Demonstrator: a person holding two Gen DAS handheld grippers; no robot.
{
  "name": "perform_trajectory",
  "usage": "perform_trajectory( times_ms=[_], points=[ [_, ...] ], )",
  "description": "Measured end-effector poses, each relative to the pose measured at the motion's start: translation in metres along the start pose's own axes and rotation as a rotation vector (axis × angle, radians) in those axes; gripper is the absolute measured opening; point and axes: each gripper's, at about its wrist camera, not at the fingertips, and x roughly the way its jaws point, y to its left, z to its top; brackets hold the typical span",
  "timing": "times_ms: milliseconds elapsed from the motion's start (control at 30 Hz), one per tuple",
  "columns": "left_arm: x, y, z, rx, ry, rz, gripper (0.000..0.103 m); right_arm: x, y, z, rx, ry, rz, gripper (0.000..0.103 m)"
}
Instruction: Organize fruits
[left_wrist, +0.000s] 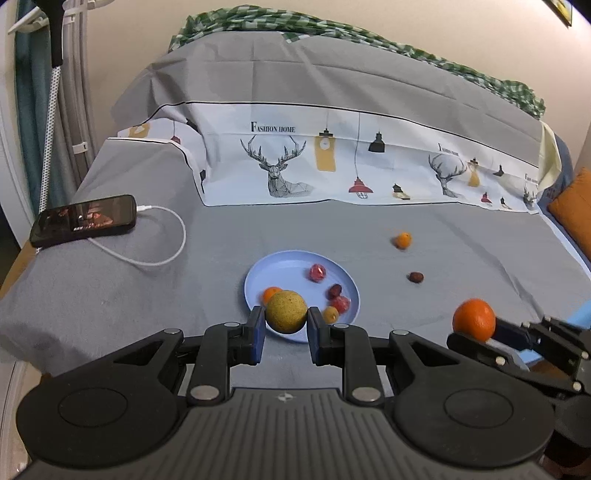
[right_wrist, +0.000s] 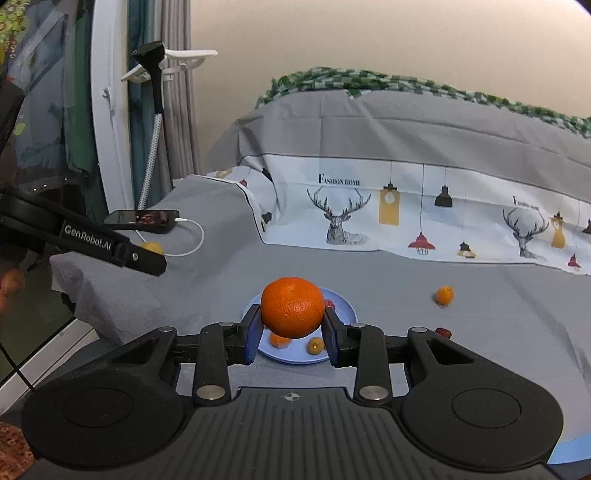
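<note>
The left gripper (left_wrist: 286, 325) clamps a yellow-green fruit (left_wrist: 286, 311) above the near rim of the blue plate (left_wrist: 258, 275) on the bed (left_wrist: 110, 288). The right gripper (right_wrist: 291, 334) clamps an orange (right_wrist: 292, 307) above the same plate.

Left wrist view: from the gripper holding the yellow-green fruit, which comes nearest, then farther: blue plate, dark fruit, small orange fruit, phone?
1. Blue plate, just beyond the left gripper.
2. Dark fruit, right, on the cloth.
3. Small orange fruit, right, farther back.
4. Phone, far left.
</note>
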Motion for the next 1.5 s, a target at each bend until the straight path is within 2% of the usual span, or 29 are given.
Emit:
perform_trajectory(
  times_ms=[200,267,500,733,933,1267,1300,1333,1367,1400,1433,1500],
  points=[
    [0.038,-0.003,0.027,0.016,0.009,0.034,0.026,0.037,-0.007,0.008,0.055,0.020,-0.004,0.036],
    [0.057,-0.007,0.038,0.029,0.035,0.062,0.026,0.053,-0.010,0.010,0.062,0.035,-0.009,0.036],
    [0.129,-0.009,0.064,0.036,0.128,0.091,0.026,0.119,-0.019,0.017,0.084,0.099,-0.025,0.036],
    [0.195,0.001,0.067,0.015,0.227,0.088,0.026,0.178,-0.020,0.013,0.061,0.166,-0.030,0.036],
    [0.237,0.007,0.060,0.026,0.289,0.098,0.026,0.221,-0.021,0.001,0.051,0.227,-0.038,0.036],
    [0.285,0.004,0.051,0.057,0.354,0.094,0.028,0.256,-0.028,-0.015,0.038,0.305,-0.051,0.037],
    [0.287,0.003,0.050,0.062,0.355,0.097,0.033,0.259,-0.028,-0.015,0.036,0.309,-0.050,0.037],
    [0.289,0.003,0.051,0.068,0.356,0.098,0.061,0.261,-0.029,-0.014,0.037,0.313,-0.046,0.038],
    [0.289,0.002,0.052,0.069,0.354,0.105,0.093,0.263,-0.029,-0.012,0.038,0.312,-0.042,0.041],
    [0.287,0.002,0.052,0.066,0.334,0.122,0.102,0.264,-0.030,-0.009,0.038,0.314,-0.040,0.057],
    [0.282,0.002,0.052,0.063,0.302,0.138,0.102,0.263,-0.029,-0.007,0.037,0.315,-0.040,0.077],
    [0.271,0.002,0.050,0.084,0.276,0.147,0.102,0.256,-0.029,-0.002,0.030,0.310,-0.038,0.091]
  ],
)
